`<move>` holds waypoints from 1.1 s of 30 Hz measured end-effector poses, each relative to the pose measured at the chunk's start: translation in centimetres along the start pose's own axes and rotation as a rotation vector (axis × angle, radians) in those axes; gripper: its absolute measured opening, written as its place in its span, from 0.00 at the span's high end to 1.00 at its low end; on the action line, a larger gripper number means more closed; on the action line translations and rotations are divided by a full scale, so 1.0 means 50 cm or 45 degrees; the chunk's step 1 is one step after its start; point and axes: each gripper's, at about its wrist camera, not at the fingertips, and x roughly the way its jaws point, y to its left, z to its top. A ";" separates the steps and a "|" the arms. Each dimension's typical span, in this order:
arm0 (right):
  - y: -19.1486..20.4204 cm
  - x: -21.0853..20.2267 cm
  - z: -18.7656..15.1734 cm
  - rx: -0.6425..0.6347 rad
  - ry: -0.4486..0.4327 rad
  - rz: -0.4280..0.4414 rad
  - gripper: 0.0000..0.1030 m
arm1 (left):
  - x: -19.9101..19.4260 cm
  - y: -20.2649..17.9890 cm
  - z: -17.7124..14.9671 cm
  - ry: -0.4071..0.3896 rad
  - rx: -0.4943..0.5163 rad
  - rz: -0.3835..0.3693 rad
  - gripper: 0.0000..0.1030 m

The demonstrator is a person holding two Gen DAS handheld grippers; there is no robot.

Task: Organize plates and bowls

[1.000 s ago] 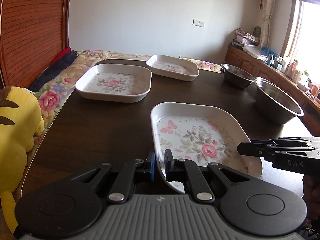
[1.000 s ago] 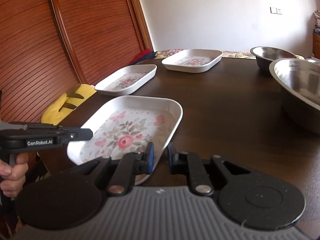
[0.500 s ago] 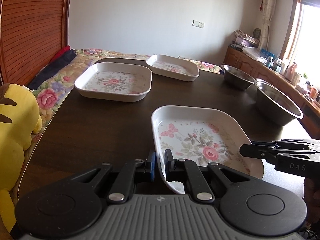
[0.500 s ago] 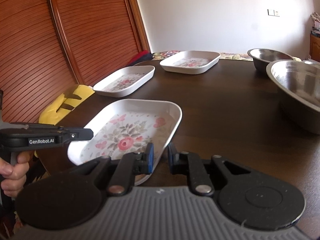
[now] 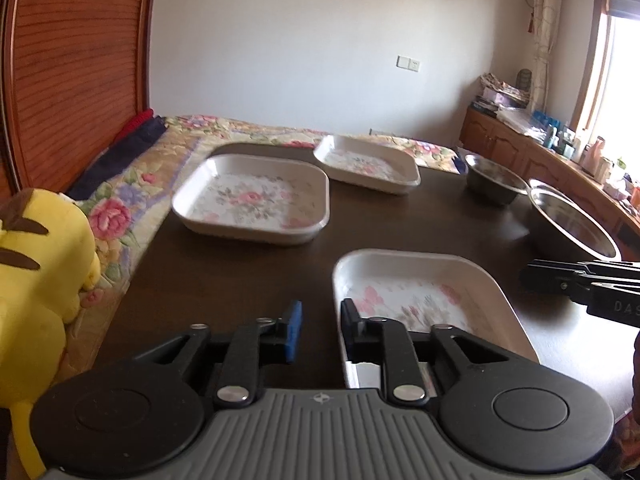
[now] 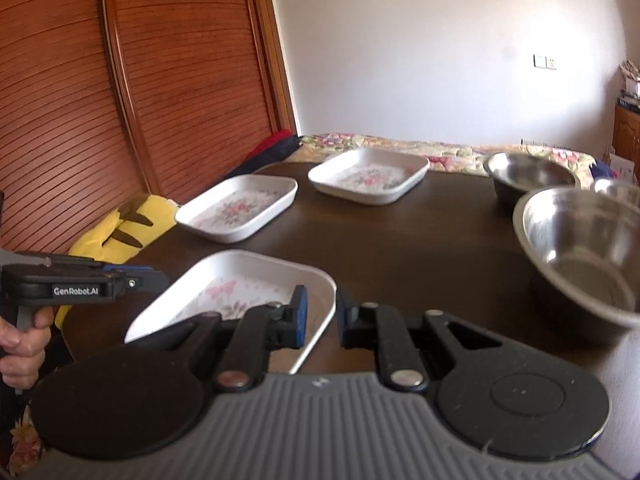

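Observation:
Three white floral plates lie on the dark table [image 5: 240, 272]. The near plate [image 5: 420, 304] [image 6: 240, 280] sits between both grippers. My left gripper [image 5: 320, 330] is open at its left rim, right finger over the rim, left finger outside. My right gripper [image 6: 322, 316] is open astride its right rim, left finger inside, right finger outside. The middle plate [image 5: 252, 200] [image 6: 236, 212] and far plate [image 5: 366, 164] [image 6: 368, 176] lie beyond. A small steel bowl [image 5: 494, 184] [image 6: 532, 176] and a large steel bowl [image 5: 572, 220] [image 6: 588, 248] stand on the right.
A yellow plush toy [image 5: 40, 272] [image 6: 120, 228] leans at the table's left edge on a floral bedspread [image 5: 132, 200]. A wooden slatted panel [image 6: 120, 80] rises on the left. A cluttered wooden cabinet [image 5: 560, 152] runs under the window at right.
Both grippers have come down and forward to the near plate's rims. The left jaws have opened wider. The plates and bowls have stayed in place.

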 end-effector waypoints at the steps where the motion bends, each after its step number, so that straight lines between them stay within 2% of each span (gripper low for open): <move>1: 0.000 0.002 0.007 -0.009 -0.005 0.002 0.83 | -0.001 0.004 0.006 -0.008 -0.002 0.003 0.65; 8: 0.015 0.031 0.059 -0.071 -0.029 0.027 0.79 | 0.012 0.031 0.055 -0.051 0.010 0.035 0.51; 10: 0.022 0.043 0.073 -0.089 -0.027 0.034 0.78 | 0.018 0.040 0.069 -0.065 0.020 0.050 0.44; 13: 0.035 0.065 0.091 -0.122 -0.019 0.049 0.69 | 0.032 0.058 0.090 -0.080 0.032 0.071 0.39; 15: 0.044 0.082 0.101 -0.145 -0.009 0.057 0.69 | 0.042 0.072 0.103 -0.083 0.037 0.081 0.38; 18: 0.058 0.110 0.112 -0.164 0.008 0.074 0.62 | 0.058 0.089 0.119 -0.080 0.047 0.093 0.37; 33: 0.090 0.239 0.151 -0.160 0.141 0.143 0.62 | 0.152 0.166 0.167 -0.026 0.051 0.116 0.38</move>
